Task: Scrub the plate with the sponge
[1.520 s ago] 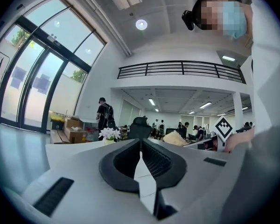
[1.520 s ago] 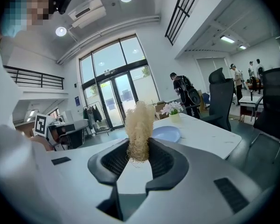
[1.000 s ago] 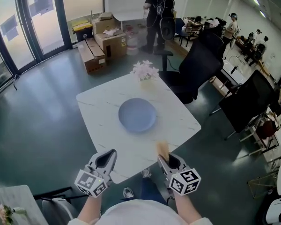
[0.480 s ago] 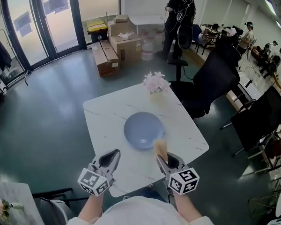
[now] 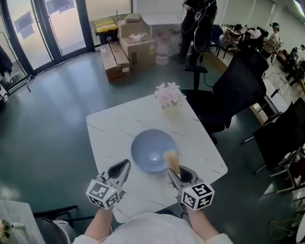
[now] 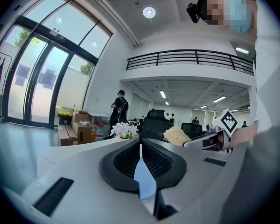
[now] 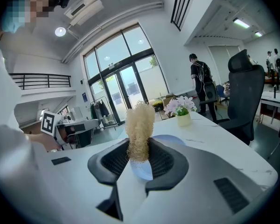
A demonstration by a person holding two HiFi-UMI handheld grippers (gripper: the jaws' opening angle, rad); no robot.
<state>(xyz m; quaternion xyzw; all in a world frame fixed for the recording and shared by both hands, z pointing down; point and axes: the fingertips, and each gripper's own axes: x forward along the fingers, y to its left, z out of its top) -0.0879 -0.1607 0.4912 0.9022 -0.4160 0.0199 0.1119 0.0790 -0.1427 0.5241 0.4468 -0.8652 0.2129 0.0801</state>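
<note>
Blue plate [image 5: 151,149] lying flat near the middle of the white tabletop [image 5: 109,128], slightly toward its near edge. Right gripper [image 5: 175,173]: jaws clamped on a tan, fibrous sponge [image 5: 171,160] that stands up out of them. From the head view the sponge overlaps the plate's near rim; whether they touch cannot be judged. Left gripper [image 5: 121,170]: jaws pressed together with nothing between them, above the near edge, left of the plate. A pot of pink flowers [image 5: 169,94] stands at the far edge.
</note>
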